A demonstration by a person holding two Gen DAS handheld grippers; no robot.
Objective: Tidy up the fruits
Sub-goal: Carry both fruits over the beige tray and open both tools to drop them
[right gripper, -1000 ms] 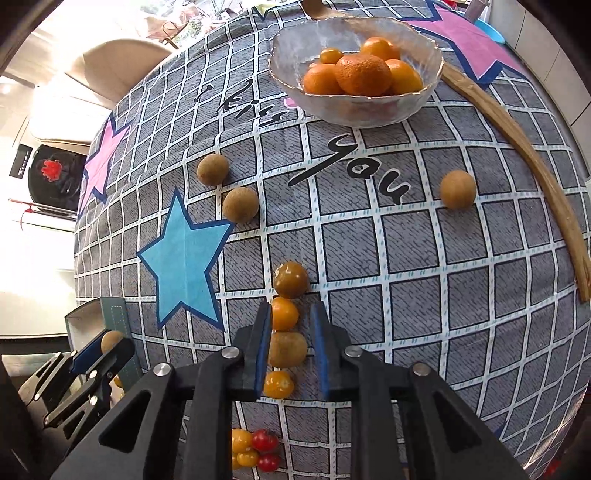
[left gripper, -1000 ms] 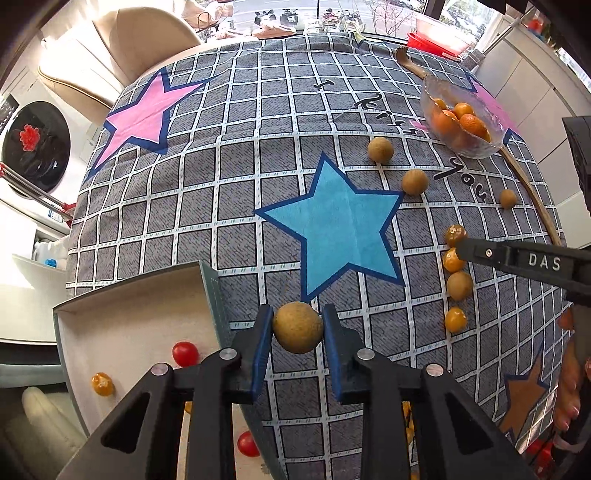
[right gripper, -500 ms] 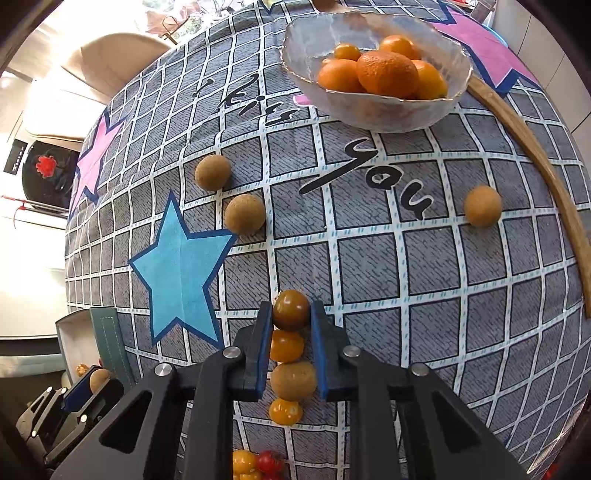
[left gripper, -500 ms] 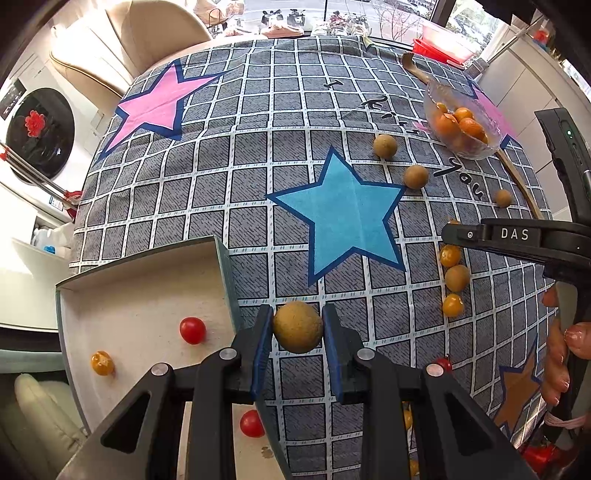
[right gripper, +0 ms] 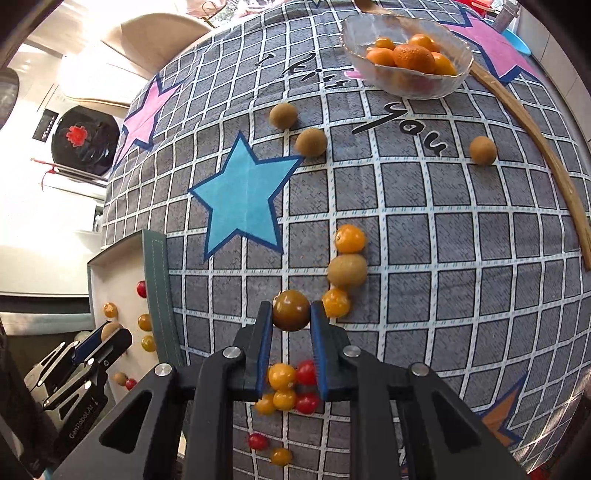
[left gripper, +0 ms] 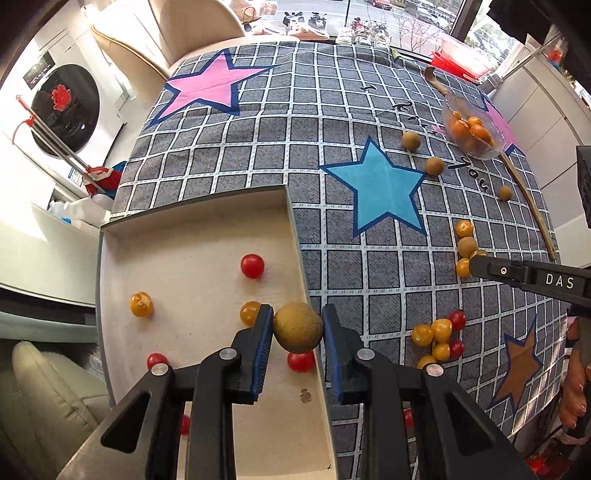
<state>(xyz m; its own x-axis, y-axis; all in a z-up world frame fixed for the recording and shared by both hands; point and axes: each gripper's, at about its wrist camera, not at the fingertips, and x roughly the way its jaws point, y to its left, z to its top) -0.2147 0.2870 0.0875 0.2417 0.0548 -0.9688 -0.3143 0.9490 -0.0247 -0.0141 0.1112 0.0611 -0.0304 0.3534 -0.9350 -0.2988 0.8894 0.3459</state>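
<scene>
Now, left gripper (left gripper: 297, 326) pinching tan longan (left gripper: 297, 326) over box (left gripper: 184, 236) right edge, right gripper (right gripper: 291, 310) clamping brown tomato (right gripper: 291, 310) above table (right gripper: 461, 295).

Beige upholstered chair (left gripper: 162, 40) beyond the table's far edge; black round-doored washing machine (left gripper: 66, 110) at left; sunlit window (left gripper: 369, 14) onto parked scooters; white cabinets (left gripper: 535, 96) right.

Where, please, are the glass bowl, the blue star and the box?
glass bowl (right gripper: 413, 86): right wrist view, front wall.
blue star (right gripper: 243, 201): right wrist view, centre.
box (left gripper: 192, 258): left wrist view, bare floor.
</scene>
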